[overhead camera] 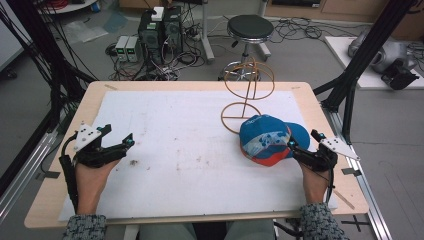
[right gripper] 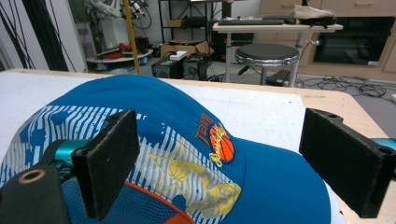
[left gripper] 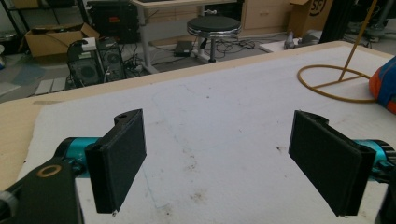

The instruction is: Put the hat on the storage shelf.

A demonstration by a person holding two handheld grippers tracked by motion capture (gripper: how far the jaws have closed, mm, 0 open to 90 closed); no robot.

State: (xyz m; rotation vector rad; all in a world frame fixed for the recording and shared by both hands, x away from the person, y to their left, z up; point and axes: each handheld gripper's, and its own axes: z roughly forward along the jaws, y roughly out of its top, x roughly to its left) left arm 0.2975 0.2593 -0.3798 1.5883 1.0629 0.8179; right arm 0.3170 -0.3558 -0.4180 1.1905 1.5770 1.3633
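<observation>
Hovering my right tongs [overhead camera: 300, 148] released at the blue cap [overhead camera: 265, 139], which is lying at three o'clock on the worktop [overhead camera: 60, 200]; left tongs [overhead camera: 120, 140] are waiting released.

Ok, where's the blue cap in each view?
High view: blue cap right of centre, at the right gripper.
Left gripper view: its edge at the right border.
Right gripper view: fills the foreground.
Shared landmark: wire stand.
</observation>
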